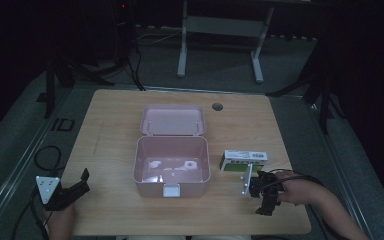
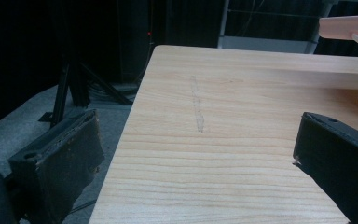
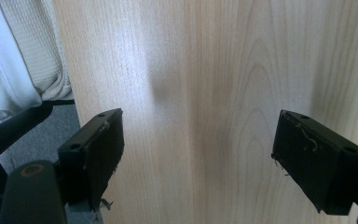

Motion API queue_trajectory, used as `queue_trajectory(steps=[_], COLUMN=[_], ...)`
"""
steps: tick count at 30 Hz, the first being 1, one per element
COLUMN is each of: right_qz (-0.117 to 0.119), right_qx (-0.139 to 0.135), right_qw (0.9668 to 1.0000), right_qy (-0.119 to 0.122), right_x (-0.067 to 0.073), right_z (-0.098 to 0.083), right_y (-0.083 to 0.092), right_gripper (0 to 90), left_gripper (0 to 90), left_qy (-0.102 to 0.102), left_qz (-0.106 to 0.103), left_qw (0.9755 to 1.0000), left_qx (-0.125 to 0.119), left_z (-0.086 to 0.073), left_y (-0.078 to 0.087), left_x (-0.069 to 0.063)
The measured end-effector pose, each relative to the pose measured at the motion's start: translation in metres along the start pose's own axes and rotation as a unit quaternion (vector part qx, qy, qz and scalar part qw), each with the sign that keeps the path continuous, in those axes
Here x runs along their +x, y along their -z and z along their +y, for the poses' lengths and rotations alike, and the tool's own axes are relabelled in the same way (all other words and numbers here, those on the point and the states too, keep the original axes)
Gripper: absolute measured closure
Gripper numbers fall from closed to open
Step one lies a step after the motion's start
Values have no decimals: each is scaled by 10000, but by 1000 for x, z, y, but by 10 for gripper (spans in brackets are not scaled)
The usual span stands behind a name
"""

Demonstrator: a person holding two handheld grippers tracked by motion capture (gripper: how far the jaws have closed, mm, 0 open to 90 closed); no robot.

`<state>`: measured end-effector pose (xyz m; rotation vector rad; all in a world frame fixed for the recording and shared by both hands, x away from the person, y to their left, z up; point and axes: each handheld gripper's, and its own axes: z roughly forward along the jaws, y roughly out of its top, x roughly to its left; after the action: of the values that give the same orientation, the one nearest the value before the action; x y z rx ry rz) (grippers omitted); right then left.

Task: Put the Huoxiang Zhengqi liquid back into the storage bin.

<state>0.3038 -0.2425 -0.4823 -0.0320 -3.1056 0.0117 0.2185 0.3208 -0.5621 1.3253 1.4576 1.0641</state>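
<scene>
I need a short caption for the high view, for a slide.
Open pink box at the table's centre, green-and-white carton to its right; both open grippers, left and right, near the front edge.

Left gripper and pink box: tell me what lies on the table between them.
Nothing. In the high view, bare wood separates the left gripper from the open pink box; the left gripper view shows bare tabletop between its open jaws.
</scene>
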Motion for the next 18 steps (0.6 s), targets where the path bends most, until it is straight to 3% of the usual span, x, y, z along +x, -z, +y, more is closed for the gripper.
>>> queue_trajectory(steps=[7,11,18], right_qz=[73,-63,46], right_qx=[-68,-53,56], right_qw=[9999,9998,9999], right_qy=[39,181,152], right_x=[1,4,-2], right_z=[5,10,15], right_y=[7,12,19], right_gripper=[131,128,134], left_gripper=[13,13,14], left_qy=[-7,-11,-5], left_qz=[8,12,10], left_qw=[10000,10000,10000], left_qx=[7,6,6], left_z=[0,0,0], left_y=[0,0,0], left_x=[0,0,0])
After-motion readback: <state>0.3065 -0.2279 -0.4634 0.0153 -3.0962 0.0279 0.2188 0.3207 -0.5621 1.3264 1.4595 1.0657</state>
